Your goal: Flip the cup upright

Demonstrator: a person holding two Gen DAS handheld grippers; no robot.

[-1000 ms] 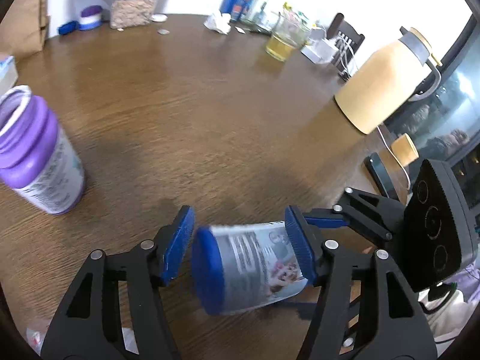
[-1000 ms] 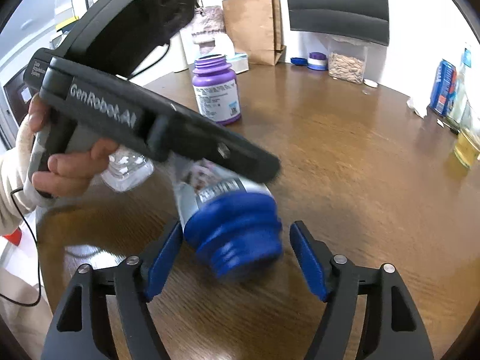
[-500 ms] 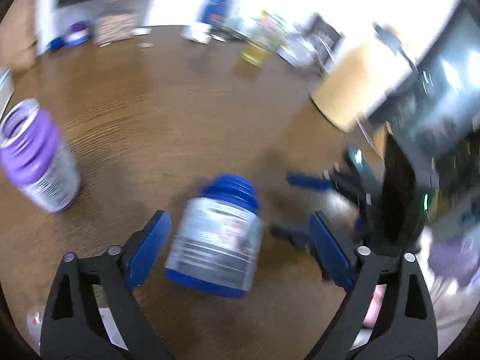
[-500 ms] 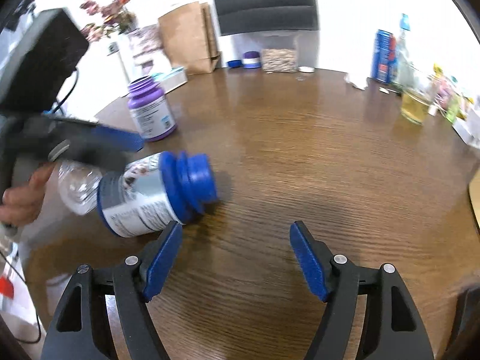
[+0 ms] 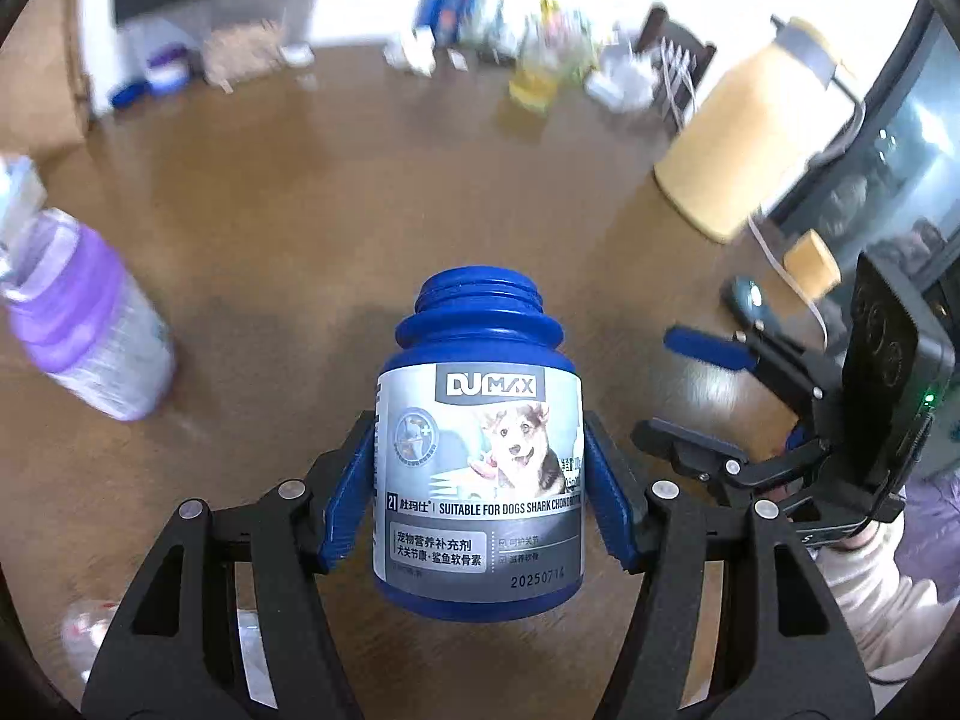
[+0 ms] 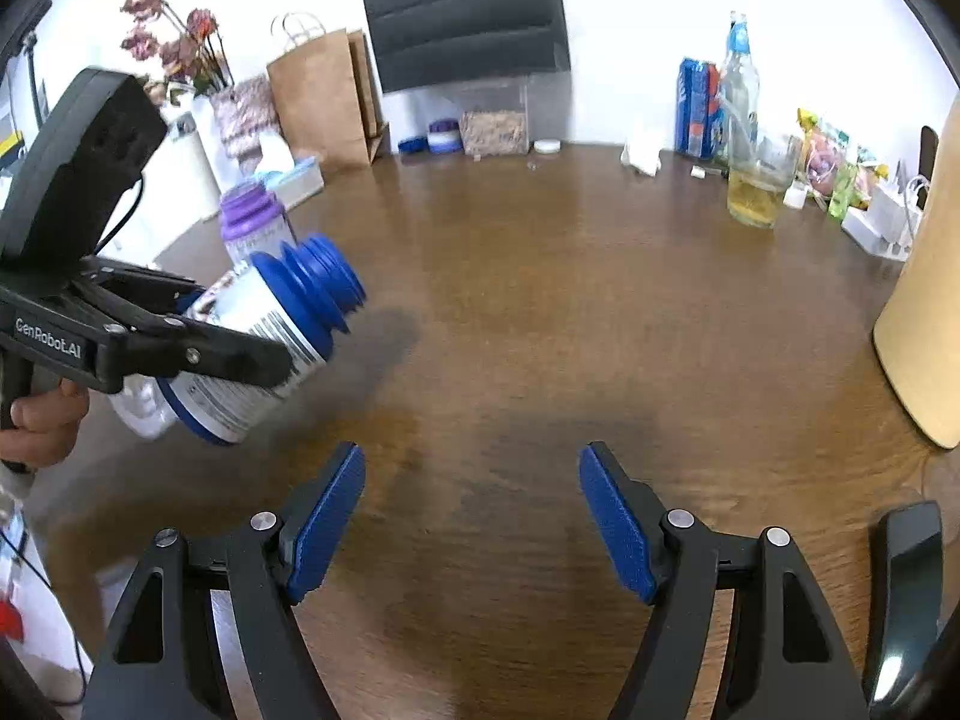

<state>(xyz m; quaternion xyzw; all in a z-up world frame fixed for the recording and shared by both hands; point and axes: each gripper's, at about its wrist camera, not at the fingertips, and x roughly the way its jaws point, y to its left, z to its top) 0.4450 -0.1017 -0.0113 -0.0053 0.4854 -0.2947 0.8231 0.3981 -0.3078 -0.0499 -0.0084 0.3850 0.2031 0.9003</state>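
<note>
At nine o'clock of the left wrist view, purple bottle (image 5: 90, 324) upright on the brown counter (image 5: 312, 228), blurred. At centre, left hand-held gripper (image 5: 480, 504) clamped on the blue bottle (image 5: 480, 480), pads pressed on both sides of its label, open threaded mouth pointing to twelve o'clock. Seen from the right wrist view, same blue bottle (image 6: 264, 336) at nine o'clock, held clear of the counter (image 6: 540, 300), tilted, mouth toward two o'clock. At six o'clock there, right hand-held gripper (image 6: 472, 525) spread wide, holding nothing. At three o'clock, tan jug (image 6: 924, 300).
</note>
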